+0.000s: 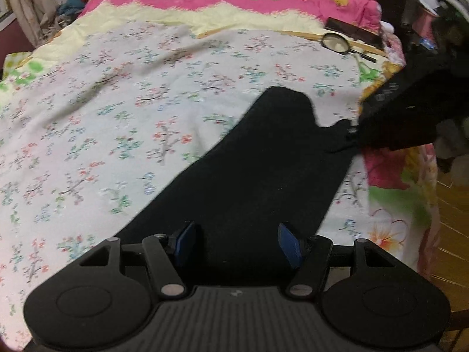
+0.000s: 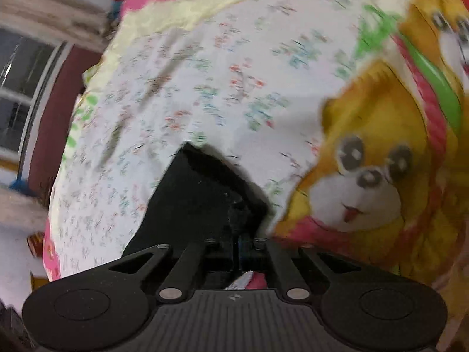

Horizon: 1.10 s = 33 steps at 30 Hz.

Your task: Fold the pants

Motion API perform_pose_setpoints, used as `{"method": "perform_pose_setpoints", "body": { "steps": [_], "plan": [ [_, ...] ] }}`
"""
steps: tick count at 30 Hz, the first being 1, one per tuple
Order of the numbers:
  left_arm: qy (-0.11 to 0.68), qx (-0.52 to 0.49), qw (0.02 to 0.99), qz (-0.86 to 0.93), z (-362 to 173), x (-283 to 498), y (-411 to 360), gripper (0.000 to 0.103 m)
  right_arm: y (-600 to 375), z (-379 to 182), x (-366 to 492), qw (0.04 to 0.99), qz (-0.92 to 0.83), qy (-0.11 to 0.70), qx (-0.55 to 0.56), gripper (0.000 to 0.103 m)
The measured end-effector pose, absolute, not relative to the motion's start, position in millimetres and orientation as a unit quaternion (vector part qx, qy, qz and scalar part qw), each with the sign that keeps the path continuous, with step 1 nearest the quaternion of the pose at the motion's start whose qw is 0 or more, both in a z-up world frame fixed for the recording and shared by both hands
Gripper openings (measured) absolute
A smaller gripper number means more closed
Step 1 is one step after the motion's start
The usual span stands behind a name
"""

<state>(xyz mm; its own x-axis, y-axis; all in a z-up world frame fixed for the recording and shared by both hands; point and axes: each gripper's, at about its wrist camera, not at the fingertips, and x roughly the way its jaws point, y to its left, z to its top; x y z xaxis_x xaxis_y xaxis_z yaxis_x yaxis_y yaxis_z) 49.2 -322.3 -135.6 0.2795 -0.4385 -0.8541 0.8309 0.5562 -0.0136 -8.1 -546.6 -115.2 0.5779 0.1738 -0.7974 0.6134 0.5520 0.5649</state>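
The black pants (image 1: 258, 161) lie flat on the floral sheet (image 1: 123, 111) of the bed, toward its right-hand side in the left wrist view. Their long axis runs diagonally from the lower left, beneath the left gripper, up to the right, where the fabric ends in a rounded far edge near the middle of the sheet. The left gripper (image 1: 238, 245) hangs over the near end of the pants with its jaws spread apart; the blue pads (image 1: 184, 242) stand clear on either side, and whether they touch the fabric cannot be told. At the right edge of that view, the right gripper (image 1: 356, 130) meets the right-hand edge of the pants. In the right wrist view, the right gripper (image 2: 238, 245) has its jaws pressed together, pinching a raised corner of the pants (image 2: 199, 193), which peaks away from the camera. A magnifying glass (image 1: 335, 42) lies near the far right edge of the bed, well apart from the pants.
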Motion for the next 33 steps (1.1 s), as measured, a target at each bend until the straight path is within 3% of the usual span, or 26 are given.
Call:
{"method": "perform_pose_setpoints", "body": {
  "steps": [6, 9, 10, 15, 28, 33],
  "plan": [
    [0.422, 0.232, 0.769, -0.420, -137.5, 44.4, -327.1, 0.072, -533.8, -103.7, 12.4, 0.801, -0.145, 0.448, 0.370, 0.001],
    [0.428, 0.226, 0.768, -0.420, -137.6, 48.2, -323.3, 0.072, -528.4, -88.6, 18.0, 0.830, -0.136, 0.447, 0.304, 0.024],
    [0.429, 0.225, 0.768, -0.419, -138.3, 49.3, -323.5, 0.072, -529.7, -86.0, 21.1, 0.838, -0.130, 0.448, 0.284, 0.028],
    [0.427, 0.226, 0.770, -0.418, -138.2, 48.9, -325.6, 0.072, -550.6, -106.4, 46.9, 0.832, -0.090, 0.486, 0.250, 0.029],
    [0.435, 0.220, 0.772, -0.408, -139.9, 54.3, -329.3, 0.073, -593.7, -131.8, 62.0, 0.763, 0.073, 0.527, 0.368, 0.032],
    [0.441, 0.208, 0.779, -0.393, -136.5, 55.8, -327.1, 0.073, -591.1, -129.2, 67.4, 0.753, 0.116, 0.544, 0.351, 0.034]
  ]
}}
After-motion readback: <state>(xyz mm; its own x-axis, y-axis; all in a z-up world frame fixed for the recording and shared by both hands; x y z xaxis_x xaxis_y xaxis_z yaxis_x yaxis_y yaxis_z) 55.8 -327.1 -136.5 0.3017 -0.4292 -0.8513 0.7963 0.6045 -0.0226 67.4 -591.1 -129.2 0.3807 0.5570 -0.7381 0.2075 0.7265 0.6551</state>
